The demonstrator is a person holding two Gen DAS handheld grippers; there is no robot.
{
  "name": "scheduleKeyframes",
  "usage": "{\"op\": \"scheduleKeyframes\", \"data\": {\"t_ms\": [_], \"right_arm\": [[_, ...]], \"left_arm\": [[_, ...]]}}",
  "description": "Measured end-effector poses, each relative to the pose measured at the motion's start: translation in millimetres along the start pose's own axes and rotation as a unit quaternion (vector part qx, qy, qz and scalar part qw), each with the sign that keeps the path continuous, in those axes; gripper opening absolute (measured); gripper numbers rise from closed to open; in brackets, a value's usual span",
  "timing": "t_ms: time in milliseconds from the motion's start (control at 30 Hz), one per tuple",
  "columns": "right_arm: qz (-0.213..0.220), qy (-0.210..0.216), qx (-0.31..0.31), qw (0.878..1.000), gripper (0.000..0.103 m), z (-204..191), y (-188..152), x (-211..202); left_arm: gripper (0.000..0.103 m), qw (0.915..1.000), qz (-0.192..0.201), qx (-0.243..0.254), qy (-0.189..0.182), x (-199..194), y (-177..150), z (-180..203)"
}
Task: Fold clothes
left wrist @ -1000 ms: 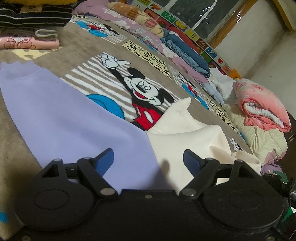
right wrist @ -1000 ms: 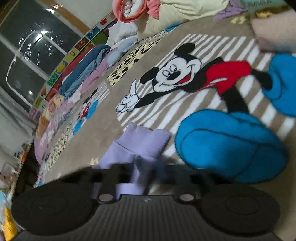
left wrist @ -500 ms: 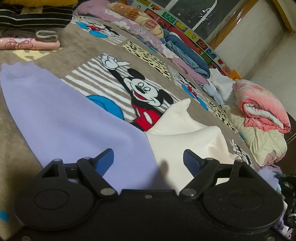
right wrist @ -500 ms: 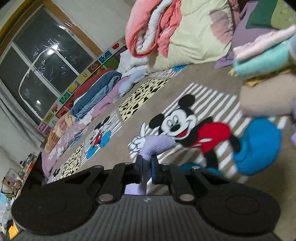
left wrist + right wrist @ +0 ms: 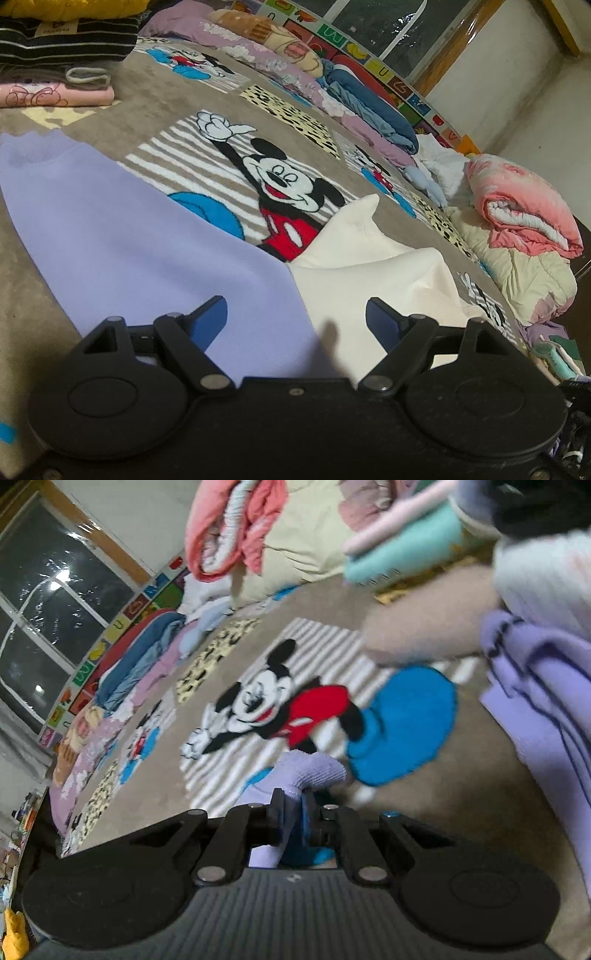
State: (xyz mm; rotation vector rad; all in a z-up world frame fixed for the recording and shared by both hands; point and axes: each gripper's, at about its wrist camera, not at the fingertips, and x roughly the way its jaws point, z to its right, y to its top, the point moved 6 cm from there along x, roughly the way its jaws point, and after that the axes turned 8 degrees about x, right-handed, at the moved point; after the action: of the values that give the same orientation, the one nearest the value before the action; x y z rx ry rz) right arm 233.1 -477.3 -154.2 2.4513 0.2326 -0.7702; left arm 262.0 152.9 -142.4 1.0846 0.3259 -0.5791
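Observation:
A lavender and cream sweatshirt lies on the Mickey Mouse blanket. In the left wrist view its lavender part (image 5: 122,243) spreads left and its cream part (image 5: 373,273) right. My left gripper (image 5: 295,317) is open, low over the seam between them. My right gripper (image 5: 293,806) is shut on the lavender ribbed cuff (image 5: 310,771) of a sleeve and holds it above the blanket (image 5: 258,657). More lavender cloth (image 5: 543,701) hangs at the right of that view, blurred.
Folded clothes (image 5: 55,55) are stacked at the far left. Rolled quilts and bedding (image 5: 517,214) line the far edge under the window. A pink and cream quilt pile (image 5: 258,528) and folded teal and pink items (image 5: 406,542) sit to the right.
My right gripper closed on the lavender cuff, lifted it off the blanket and carried it right. My left gripper stayed open in place.

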Motion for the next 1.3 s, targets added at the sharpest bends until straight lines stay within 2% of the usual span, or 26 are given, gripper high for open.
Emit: {"op": "scheduleKeyframes", "data": {"t_ms": [200,267,300,367,500,600,733,900,933,1000,1033,1167,1300], "right_arm": [[0.012,-0.032,-0.002,0.999,0.011,10,1,9],[0.039,-0.052,0.001,0.998,0.011,12,7,4],[0.056,-0.063,0.003,0.996,0.015,13,11,-1],[0.079,-0.065,0.01,0.995,0.015,12,17,-12],[0.076,-0.037,0.007,0.996,0.016,4,9,-31],[0.047,-0.002,0.013,0.999,0.023,-4,-17,-44],[-0.016,0.044,0.039,0.998,0.029,-12,-71,-53],[-0.117,0.096,0.075,0.986,0.036,-25,-154,-57],[-0.136,0.106,0.081,0.982,0.039,-29,-170,-58],[-0.167,0.122,0.094,0.974,0.05,-35,-196,-60],[-0.181,0.128,0.1,0.97,0.05,-39,-209,-60],[-0.209,0.149,0.096,0.962,0.048,-53,-247,-64],[-0.218,0.163,0.094,0.958,0.048,-66,-272,-72]], "left_arm": [[0.082,1.0,0.003,-0.003,-0.004,0,1,-1],[0.082,1.0,0.005,-0.005,-0.003,-1,2,-2],[0.082,1.0,0.007,-0.006,-0.003,-2,2,-2],[0.082,0.9999,0.012,-0.01,0.0,-4,2,-3],[0.082,0.9995,0.022,-0.021,0.007,-12,1,-2],[0.082,0.9988,0.023,-0.031,0.031,-22,-4,2],[0.082,0.9966,0.021,-0.063,0.049,-43,-15,9],[0.082,0.9932,0.026,-0.111,0.025,-79,-41,27],[0.082,0.9922,0.021,-0.122,0.018,-84,-48,30],[0.082,0.9889,0.006,-0.148,0.001,-91,-64,34],[0.082,0.9871,-0.002,-0.16,-0.007,-92,-71,37],[0.08,0.9777,-0.035,-0.204,-0.039,-87,-99,47],[0.076,0.9722,-0.036,-0.222,-0.064,-84,-111,61]]}}
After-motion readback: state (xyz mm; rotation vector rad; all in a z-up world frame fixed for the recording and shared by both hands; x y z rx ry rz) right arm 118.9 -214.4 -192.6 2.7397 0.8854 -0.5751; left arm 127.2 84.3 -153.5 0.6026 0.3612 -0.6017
